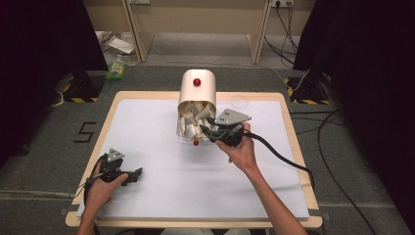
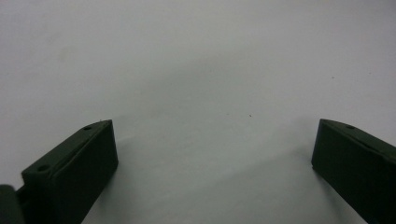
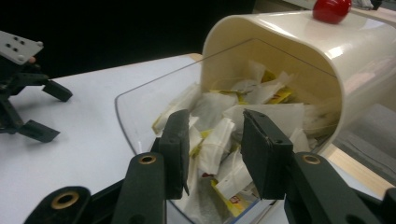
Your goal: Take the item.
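Right gripper point(image 3: 212, 154), jaws half-open and holding nothing, reaches into the dispenser point(image 1: 196, 105) for a tea bag point(image 3: 217, 140); next, close on one

left claw point(image 1: 133, 176): jaws wide apart, low, level | right claw point(image 1: 208, 128): jaws part-open, arm stretched forward

A box point(image 1: 196, 93) stands at the back middle of the table point(image 1: 147, 205). Many little bags point(image 3: 219, 135) lie inside it. The right gripper point(image 1: 208, 128) sits at the open front of the box, just before the bags. The left gripper point(image 1: 138, 175) rests near the table's front left corner, well apart from the box.
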Available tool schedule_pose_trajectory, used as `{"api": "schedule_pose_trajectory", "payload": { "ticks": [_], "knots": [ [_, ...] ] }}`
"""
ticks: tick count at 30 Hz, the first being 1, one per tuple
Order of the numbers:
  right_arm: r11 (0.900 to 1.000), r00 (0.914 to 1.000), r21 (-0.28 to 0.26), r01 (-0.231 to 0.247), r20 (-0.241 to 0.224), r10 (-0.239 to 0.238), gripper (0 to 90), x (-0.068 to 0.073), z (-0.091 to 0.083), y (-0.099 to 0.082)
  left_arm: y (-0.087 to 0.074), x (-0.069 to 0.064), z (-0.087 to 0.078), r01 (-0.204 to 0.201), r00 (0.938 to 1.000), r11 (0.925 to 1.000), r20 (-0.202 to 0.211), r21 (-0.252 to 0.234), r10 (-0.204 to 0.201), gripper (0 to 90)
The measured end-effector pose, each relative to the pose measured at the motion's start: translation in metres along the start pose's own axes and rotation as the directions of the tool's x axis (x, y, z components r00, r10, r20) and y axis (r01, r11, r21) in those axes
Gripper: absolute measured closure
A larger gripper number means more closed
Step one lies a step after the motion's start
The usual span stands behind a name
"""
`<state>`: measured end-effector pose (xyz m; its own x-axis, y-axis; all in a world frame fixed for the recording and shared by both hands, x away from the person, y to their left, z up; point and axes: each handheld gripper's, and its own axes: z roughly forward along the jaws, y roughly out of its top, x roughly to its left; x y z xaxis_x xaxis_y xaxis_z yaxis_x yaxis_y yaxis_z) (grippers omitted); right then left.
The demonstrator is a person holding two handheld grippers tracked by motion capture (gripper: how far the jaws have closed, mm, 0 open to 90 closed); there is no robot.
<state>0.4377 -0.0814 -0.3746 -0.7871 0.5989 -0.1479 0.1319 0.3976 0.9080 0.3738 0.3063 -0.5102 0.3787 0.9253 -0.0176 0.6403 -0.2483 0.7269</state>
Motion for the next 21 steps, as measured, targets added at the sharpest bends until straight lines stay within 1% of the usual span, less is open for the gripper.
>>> {"api": "schedule_pose_trajectory", "payload": {
  "ticks": [4,7,14,15,16,18,19,20,21],
  "knots": [
    [0.9997,0.9997,0.007,-0.023,0.002,0.023,63.0,-0.005,0.007,0.000,0.000,0.000,0.000,0.000,1.0000,1.0000,0.000,0.000,0.000,0.0],
    [0.9995,0.9996,0.012,-0.030,0.003,0.030,63.2,-0.006,0.013,0.001,0.000,0.000,0.000,0.000,1.0000,1.0000,0.000,0.000,0.000,0.0],
    [0.9983,0.9987,0.029,-0.050,-0.008,0.050,64.2,-0.005,0.025,0.003,0.000,0.000,0.000,0.000,1.0000,1.0000,0.000,0.000,0.000,0.0],
    [0.9981,0.9988,0.036,-0.050,-0.004,0.050,64.9,-0.005,0.027,0.003,0.000,0.000,0.000,0.000,1.0000,1.0000,0.001,0.000,0.000,0.0],
    [0.9971,0.9981,0.046,-0.062,-0.006,0.062,66.0,-0.006,0.030,0.003,0.000,0.000,0.000,0.000,1.0000,1.0000,0.000,0.000,0.000,0.0],
    [0.9964,0.9976,0.050,-0.068,-0.011,0.069,66.4,-0.006,0.032,0.002,0.000,0.000,0.000,0.000,1.0000,1.0000,0.000,0.000,0.000,0.0],
    [0.9955,0.9973,0.061,-0.072,-0.013,0.073,67.0,-0.006,0.033,0.002,0.000,0.000,0.000,0.000,1.0000,1.0000,0.001,0.000,0.000,0.0],
    [0.9952,0.9976,0.072,-0.066,-0.016,0.068,71.1,-0.005,0.035,0.000,0.000,0.000,0.000,0.000,1.0000,1.0000,0.001,0.000,0.000,0.0],
    [0.9952,0.9976,0.072,-0.066,-0.016,0.068,71.1,-0.005,0.035,0.000,0.000,0.000,0.000,0.000,1.0000,1.0000,0.001,0.000,0.000,0.0]
  ]
}}
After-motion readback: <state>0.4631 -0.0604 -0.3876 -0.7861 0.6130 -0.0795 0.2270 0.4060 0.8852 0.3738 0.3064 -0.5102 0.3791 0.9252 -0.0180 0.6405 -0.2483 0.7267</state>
